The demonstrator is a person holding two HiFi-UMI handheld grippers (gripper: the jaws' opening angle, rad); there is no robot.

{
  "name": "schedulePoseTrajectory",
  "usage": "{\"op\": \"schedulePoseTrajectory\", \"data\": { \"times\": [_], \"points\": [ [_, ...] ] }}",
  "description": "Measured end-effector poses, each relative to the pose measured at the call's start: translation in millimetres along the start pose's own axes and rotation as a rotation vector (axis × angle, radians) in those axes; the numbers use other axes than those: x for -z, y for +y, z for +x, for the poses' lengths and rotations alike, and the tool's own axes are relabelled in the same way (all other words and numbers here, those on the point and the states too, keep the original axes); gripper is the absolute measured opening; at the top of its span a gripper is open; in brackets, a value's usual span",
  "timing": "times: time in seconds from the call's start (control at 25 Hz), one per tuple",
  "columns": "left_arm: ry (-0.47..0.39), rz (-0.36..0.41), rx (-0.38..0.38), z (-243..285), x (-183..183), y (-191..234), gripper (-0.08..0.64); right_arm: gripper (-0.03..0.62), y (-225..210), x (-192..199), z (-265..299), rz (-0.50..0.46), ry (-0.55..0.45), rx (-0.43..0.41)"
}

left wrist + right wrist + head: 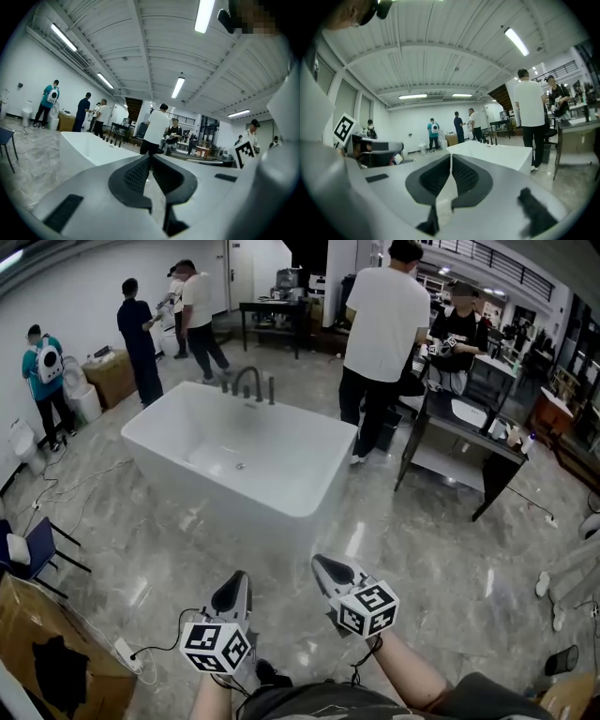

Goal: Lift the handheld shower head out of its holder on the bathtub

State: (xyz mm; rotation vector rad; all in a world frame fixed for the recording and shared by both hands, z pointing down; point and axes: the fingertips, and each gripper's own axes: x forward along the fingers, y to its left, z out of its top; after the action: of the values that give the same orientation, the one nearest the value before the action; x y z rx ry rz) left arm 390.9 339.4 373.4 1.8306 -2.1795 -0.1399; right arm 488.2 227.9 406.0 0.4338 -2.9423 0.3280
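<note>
The handheld shower head (272, 390) appears to be the slim dark upright at the right end of the fittings on the bathtub's (187, 479) far rim, just beside the arched spout (249, 379). It is too small here to separate from its holder, and no hose can be made out. It is probably a stiff metal or plated wand, fairly light, with a smooth finish that could slip between the pads. A hose, if it trails one, would tug as the wand rises. The best hold is likely across the straight handle below the head, followed by a lift straight up along the line of the holder.

Both grippers are well short of it, on the near side of the tub, with the whole basin between the jaws and the fittings. The left gripper (238, 577) has its jaws pressed together on nothing. The right gripper (321, 563) is the same, ribbed pads meeting and empty. Both point roughly level towards the tub, and in each gripper view the fittings show small beyond the closed tips.

The tub stands on a polished grey marble-look floor (441, 568). A person in a white shirt (386, 324) stands past its far right corner, near the fittings.
</note>
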Motion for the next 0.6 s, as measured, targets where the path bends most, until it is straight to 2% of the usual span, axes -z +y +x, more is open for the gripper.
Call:
{"op": "schedulePoseTrajectory", "data": {
  "times": [0.12, 0.28, 0.6],
  "points": [
    [-0.018, -0.005, 0.024, 4.0, -12.6, 25.0, 0.034, 0.032, -6.0, -8.5, 22.4, 0.057, -0.037, 0.057],
    [-0.013, -0.016, 0.020, 5.7, -25.0, 70.9, 0.034, 0.032, -0.5, -15.8, 61.8, 0.062, -0.038, 0.110],
    [-0.009, 0.004, 0.002, -4.2, -41.3, 151.7, 0.034, 0.032, 31.5, -18.6, 129.7, 0.046, -0.026, 0.129]
  ]
}}
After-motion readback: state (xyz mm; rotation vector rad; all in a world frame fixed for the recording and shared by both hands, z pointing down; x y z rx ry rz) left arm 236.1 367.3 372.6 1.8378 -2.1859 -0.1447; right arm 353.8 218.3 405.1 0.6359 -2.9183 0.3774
